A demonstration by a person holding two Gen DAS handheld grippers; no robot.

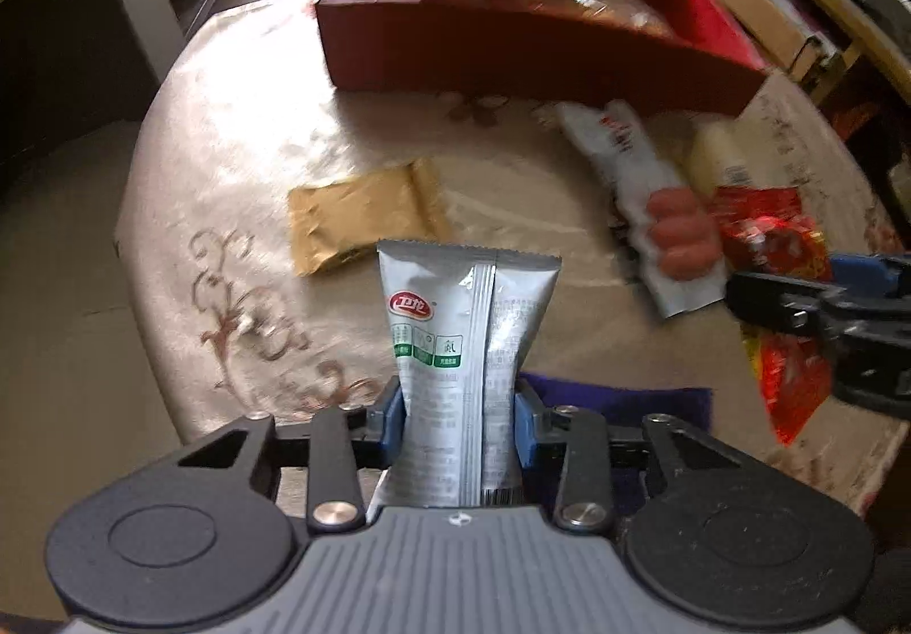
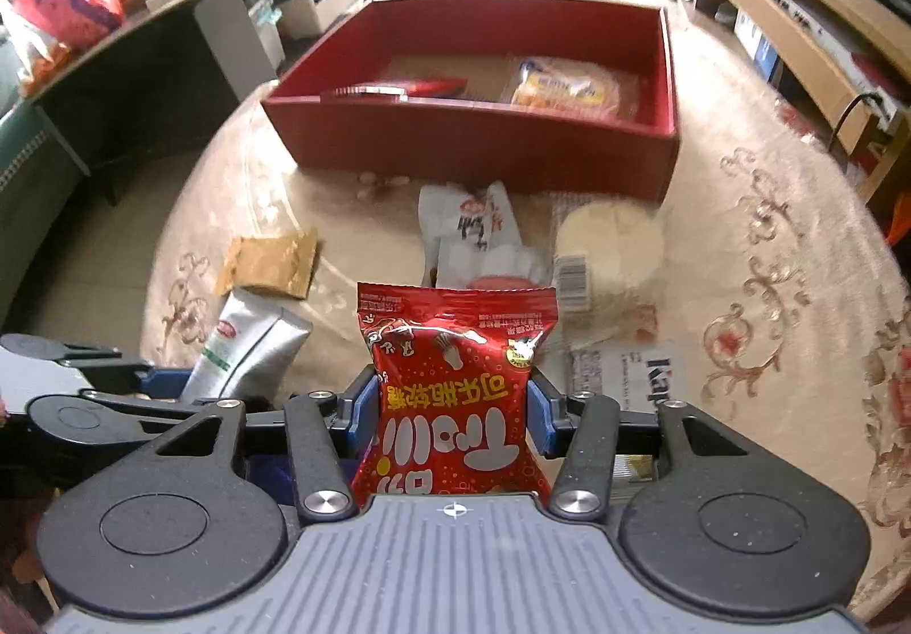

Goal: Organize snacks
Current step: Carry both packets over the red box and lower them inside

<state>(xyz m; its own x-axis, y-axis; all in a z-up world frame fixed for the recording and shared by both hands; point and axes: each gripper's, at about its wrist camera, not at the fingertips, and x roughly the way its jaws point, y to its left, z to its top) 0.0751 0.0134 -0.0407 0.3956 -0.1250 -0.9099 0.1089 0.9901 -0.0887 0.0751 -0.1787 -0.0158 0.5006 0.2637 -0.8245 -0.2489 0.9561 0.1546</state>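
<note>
Two snacks are held at once: the left gripper (image 1: 460, 409) squeezes a silver pack (image 1: 467, 349), and the right gripper (image 2: 452, 406) squeezes a red bag (image 2: 455, 383). Both look ready to go in the red box (image 2: 472, 144), so each must be carried over its wall and let go. One brown pack (image 2: 267, 264), one white pack (image 2: 472, 229) and one round cake (image 2: 609, 246) wait on the table. Two snacks lie in the box.

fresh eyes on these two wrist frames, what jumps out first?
Each gripper is clamped on a snack: the left gripper holds a silver packet, the right gripper a red candy bag. Ahead of both sits the open red box on the floral tablecloth, already holding a bread pack. Loose in front of it lie a tan packet and a sausage pack.
</note>
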